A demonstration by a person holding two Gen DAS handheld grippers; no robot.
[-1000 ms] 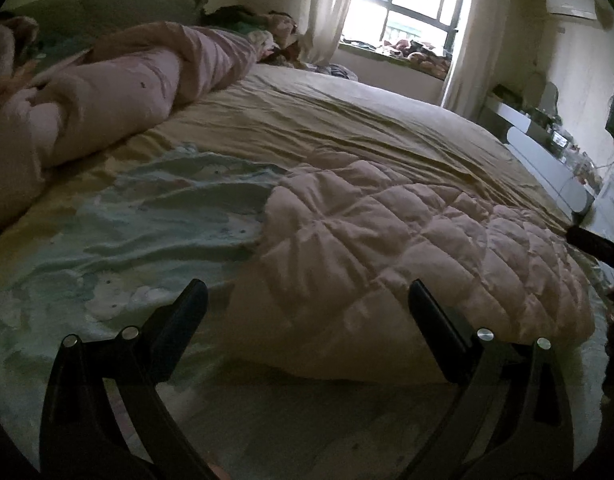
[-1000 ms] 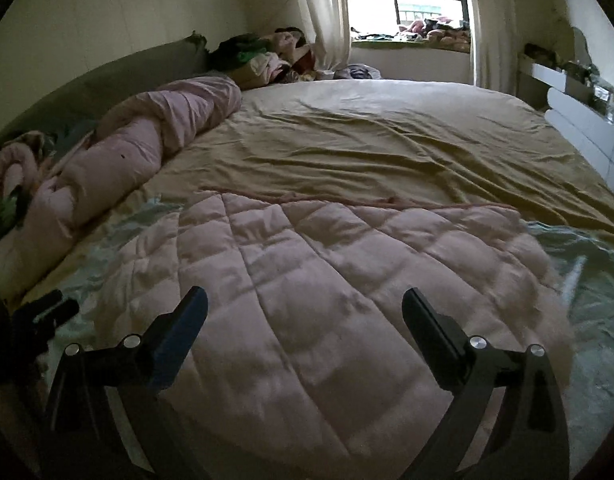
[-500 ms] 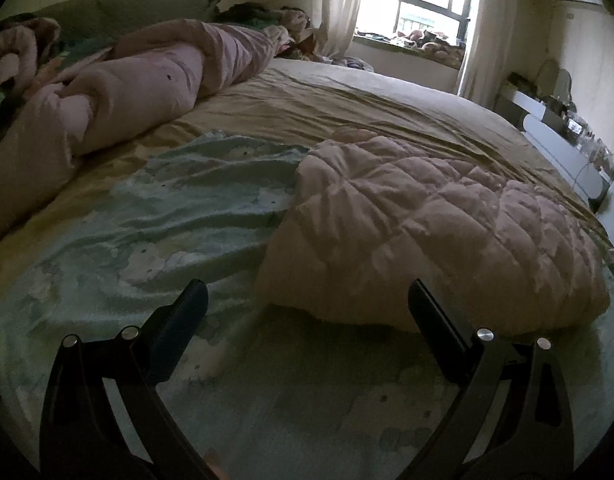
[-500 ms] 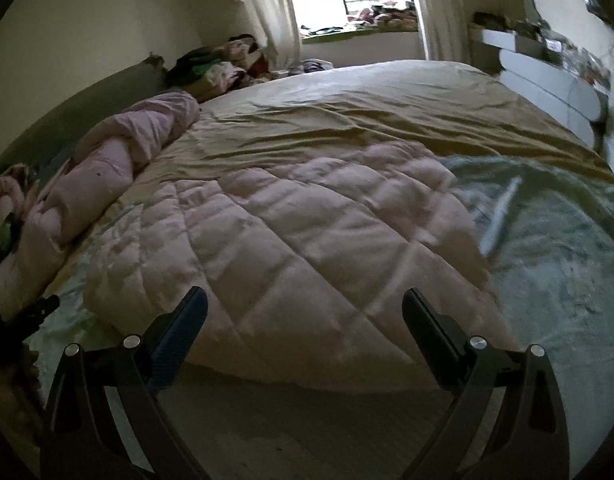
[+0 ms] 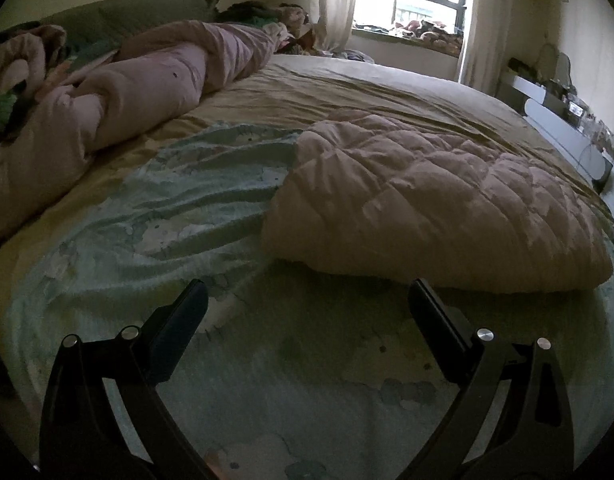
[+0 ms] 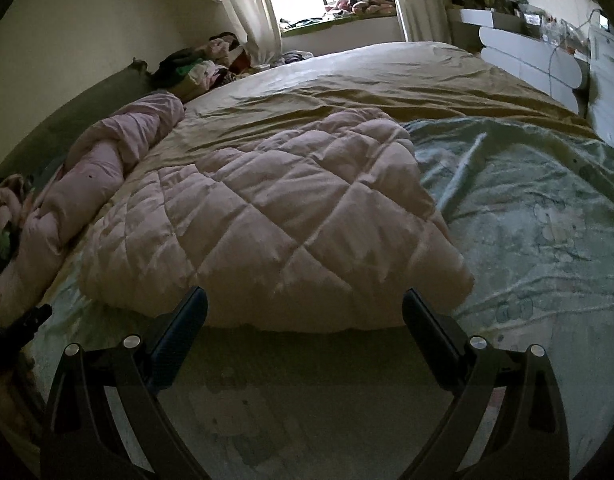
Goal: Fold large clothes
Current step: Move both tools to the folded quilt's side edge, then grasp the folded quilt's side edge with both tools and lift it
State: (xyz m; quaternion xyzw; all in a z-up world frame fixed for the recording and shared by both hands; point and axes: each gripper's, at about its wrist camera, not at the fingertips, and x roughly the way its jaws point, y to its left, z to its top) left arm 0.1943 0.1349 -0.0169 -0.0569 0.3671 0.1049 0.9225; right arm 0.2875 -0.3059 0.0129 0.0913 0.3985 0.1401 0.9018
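Quilted garment: pale pink padded piece point(image 5: 435, 208), lying folded into a thick puffy block on my side of the bed; I see it again from the right wrist point(image 6: 275, 236), with its near folded edge facing the camera.
Where it lies: on the light green printed sheet point(image 5: 179, 216), which shows on either side of it; its far edge reaches the tan bedspread point(image 5: 371, 96).
Left gripper: I have it point(image 5: 307, 300) over the green sheet, short of the garment's near edge, jaws spread wide, nothing between them.
Left fingers: both dark pads point(image 5: 179, 332) are clear of the cloth; the garment sits ahead and to the right of them.
Right gripper: I hold it point(image 6: 305, 306) just in front of the garment's near edge, jaws wide apart and empty.
Right fingers: the pads point(image 6: 431, 332) bracket the edge in the view, but I cannot tell whether they touch the fabric.
Other gripper seen: a dark piece at the left border of the right wrist view point(image 6: 23, 328) is probably part of my left tool; too small for me to be certain.
Rolled duvet: a long pink bundle point(image 5: 119, 96) along the headboard side, well apart from the garment.
Clothes heap: mixed items point(image 6: 203, 64) in the far corner beside the curtain.
Window: bright panes point(image 5: 415, 0) beyond the bed, soft toys on the sill.
Light: dim near me, so the near sheet is hard to read.
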